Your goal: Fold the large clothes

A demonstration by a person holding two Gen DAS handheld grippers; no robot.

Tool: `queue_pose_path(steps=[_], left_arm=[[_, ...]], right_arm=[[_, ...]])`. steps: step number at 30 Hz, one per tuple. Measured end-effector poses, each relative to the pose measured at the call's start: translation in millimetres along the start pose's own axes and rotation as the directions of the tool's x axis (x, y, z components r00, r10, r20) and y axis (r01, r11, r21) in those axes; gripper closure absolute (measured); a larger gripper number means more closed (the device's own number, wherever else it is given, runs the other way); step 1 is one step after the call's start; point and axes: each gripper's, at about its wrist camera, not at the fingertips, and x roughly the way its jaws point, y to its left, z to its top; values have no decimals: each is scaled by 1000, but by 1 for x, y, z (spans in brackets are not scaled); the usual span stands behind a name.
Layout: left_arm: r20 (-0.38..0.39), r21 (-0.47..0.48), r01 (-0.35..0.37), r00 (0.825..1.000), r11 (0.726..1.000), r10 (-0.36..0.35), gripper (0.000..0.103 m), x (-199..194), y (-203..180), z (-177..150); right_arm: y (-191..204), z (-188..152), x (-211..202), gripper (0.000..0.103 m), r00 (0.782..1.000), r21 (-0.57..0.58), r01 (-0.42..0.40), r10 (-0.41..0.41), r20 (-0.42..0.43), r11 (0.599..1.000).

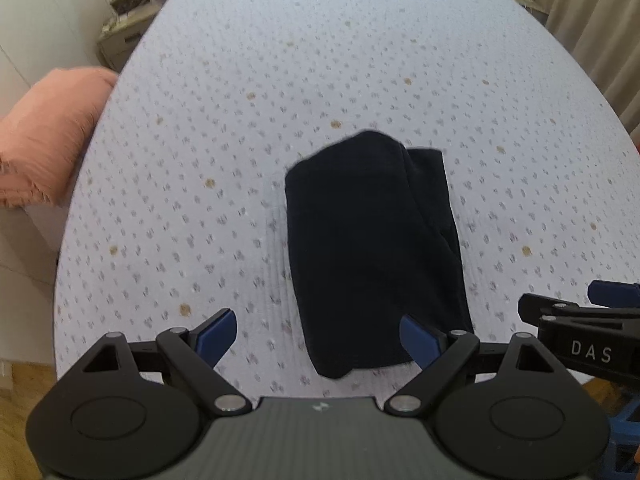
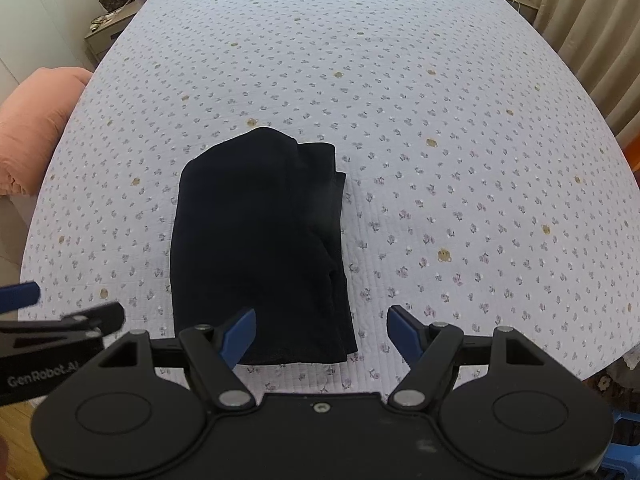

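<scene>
A black garment (image 1: 372,248) lies folded into a narrow rectangle on the bed, near its front edge; it also shows in the right wrist view (image 2: 256,240). My left gripper (image 1: 320,338) is open and empty, held above the bed just in front of the garment's near left corner. My right gripper (image 2: 322,334) is open and empty, above the garment's near right corner. Each gripper shows at the edge of the other's view: the right one (image 1: 580,320) and the left one (image 2: 60,320).
The bed (image 2: 440,120) has a pale blue floral quilted cover. A pink pillow (image 1: 44,136) lies off the left side. A nightstand (image 1: 120,36) with small items stands at the back left. Curtains (image 2: 600,20) hang on the right. Wooden floor (image 1: 16,408) shows at lower left.
</scene>
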Motion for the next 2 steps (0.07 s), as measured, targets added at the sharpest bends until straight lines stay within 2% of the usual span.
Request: queue_pose_path(steps=[2], left_arm=[[16,-3,-4,1000,1000,4,12,-2,2,3]], right_arm=[[3,1,1,17,1000,2,3,-3,1,1000]])
